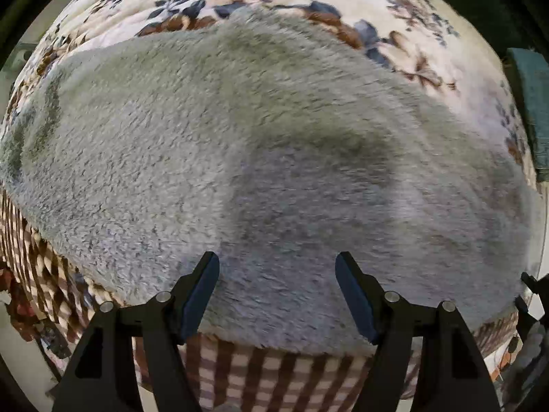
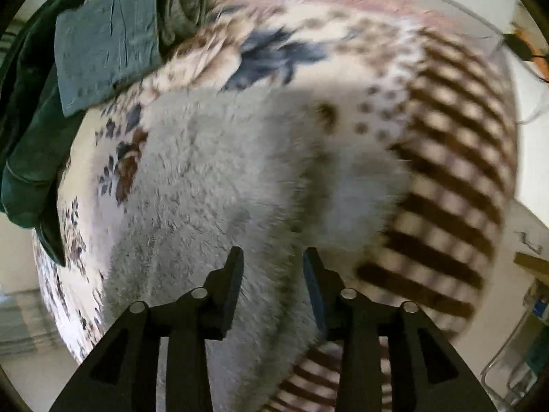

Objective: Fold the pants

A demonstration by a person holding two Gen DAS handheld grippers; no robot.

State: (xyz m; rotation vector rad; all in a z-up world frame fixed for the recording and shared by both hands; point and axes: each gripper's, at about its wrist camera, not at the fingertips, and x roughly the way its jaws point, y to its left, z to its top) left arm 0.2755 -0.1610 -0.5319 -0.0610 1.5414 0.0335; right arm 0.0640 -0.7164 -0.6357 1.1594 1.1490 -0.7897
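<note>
**Grey fleece pants spread on a floral blanket, both hand-held grippers open above them**

Left wrist view: The left hand-held gripper (image 1: 277,264) hangs over the pants (image 1: 240,144) with its jaws spread wide and nothing between them. The pants are a fuzzy grey fleece that fills most of the frame, lying on a cream blanket (image 1: 394,10) printed with blue and brown flowers. A soft crease runs across the fleece from the upper middle toward the right. At the near edge, a brown-and-white checked cloth (image 1: 260,370) shows below the pants and along the left side. A teal fabric (image 1: 532,110) sits at the far right edge. Whether the fingertips touch the fleece cannot be told.

Right wrist view: The right hand-held gripper (image 2: 272,257) is partly open, its jaws set closer together than the left one's, with fleece showing in the gap but no fold visibly pinched. The pants (image 2: 206,178) lie under and ahead of it, reaching toward the lower left; this frame is motion-blurred, so their right edge is hard to trace. The floral blanket (image 2: 281,55) continues beyond them. The checked cloth (image 2: 446,178) covers the right side, just beside the pants. At the upper left a pile of teal and dark green clothes (image 2: 106,41) rests on the blanket's edge, apart from the pants.
</note>
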